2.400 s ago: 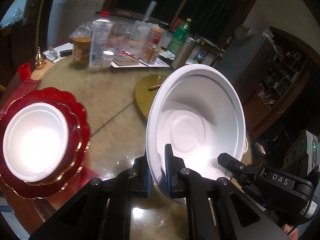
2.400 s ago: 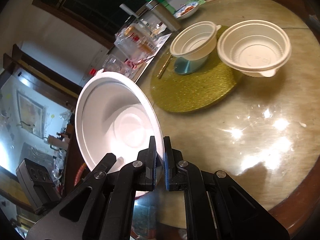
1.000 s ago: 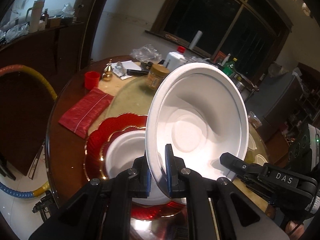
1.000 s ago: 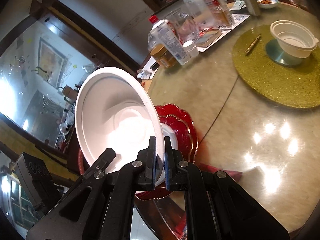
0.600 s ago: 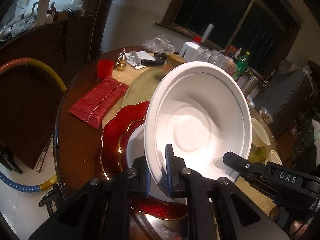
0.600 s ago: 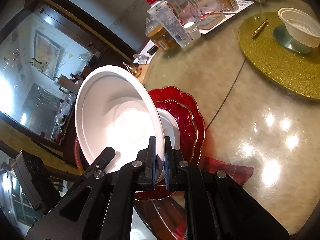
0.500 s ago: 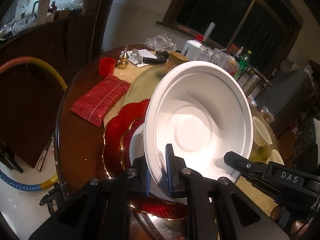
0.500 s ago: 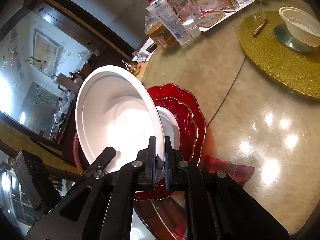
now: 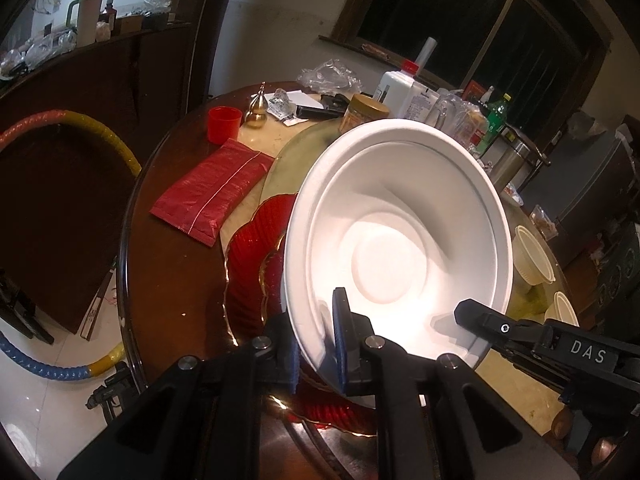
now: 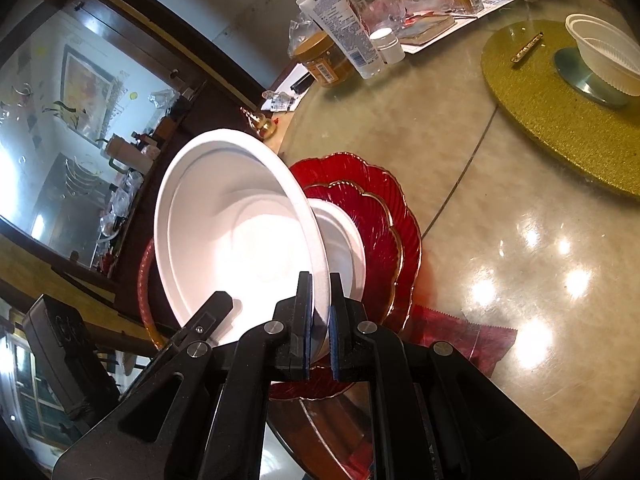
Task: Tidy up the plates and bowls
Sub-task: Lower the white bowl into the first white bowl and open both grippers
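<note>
I hold the large white bowl [image 9: 400, 240] by opposite rim edges, left gripper [image 9: 316, 344] and right gripper [image 10: 320, 316] both clamped on it. It hangs tilted directly over the smaller white bowl [image 10: 344, 248] on the red plates [image 10: 384, 216], nearly nested.

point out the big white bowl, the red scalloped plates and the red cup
big white bowl [image 9: 384, 264], left wrist view, on its inner base
red scalloped plates [image 10: 380, 216], right wrist view, on the ribbed upper plate right of the bowl
red cup [image 9: 223, 124], left wrist view, on its side wall
</note>
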`<state>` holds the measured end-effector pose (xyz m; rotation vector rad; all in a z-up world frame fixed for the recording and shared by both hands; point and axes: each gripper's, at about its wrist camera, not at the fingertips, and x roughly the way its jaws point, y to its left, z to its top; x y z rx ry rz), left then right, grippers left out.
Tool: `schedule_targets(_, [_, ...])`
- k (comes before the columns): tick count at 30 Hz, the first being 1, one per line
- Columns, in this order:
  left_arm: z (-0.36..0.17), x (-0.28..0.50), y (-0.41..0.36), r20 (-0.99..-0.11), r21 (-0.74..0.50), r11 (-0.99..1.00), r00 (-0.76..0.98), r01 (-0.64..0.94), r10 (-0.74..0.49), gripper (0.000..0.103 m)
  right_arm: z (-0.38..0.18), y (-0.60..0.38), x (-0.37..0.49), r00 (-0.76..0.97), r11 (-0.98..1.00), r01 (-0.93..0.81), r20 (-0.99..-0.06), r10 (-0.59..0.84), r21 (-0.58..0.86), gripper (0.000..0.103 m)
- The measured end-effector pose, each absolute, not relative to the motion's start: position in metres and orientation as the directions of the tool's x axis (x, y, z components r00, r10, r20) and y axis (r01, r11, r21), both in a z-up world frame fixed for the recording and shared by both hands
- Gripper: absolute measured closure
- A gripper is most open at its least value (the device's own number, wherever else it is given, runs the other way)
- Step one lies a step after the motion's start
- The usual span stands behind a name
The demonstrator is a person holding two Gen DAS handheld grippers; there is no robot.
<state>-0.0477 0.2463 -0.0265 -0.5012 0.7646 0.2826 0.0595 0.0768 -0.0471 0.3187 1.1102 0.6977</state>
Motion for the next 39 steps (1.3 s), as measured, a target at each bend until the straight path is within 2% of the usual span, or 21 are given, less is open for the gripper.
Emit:
schedule_targets(25, [-0.035,-0.039,0.252,-0.778,-0.265,0.86,0.623,-0.436,0.077,0.086,-0.052,0.084,0.057,0.229,0.758,-0.33,-0.731,0.642,0.562,0.096])
schedule_targets(39, [-0.03,-0.038,0.25,-0.769,-0.246,0.862,0.631,-0.444,0.106,0.086,-0.047,0.083,0.057,0.24,0.75,-0.347,-0.72,0.651,0.563,0.096])
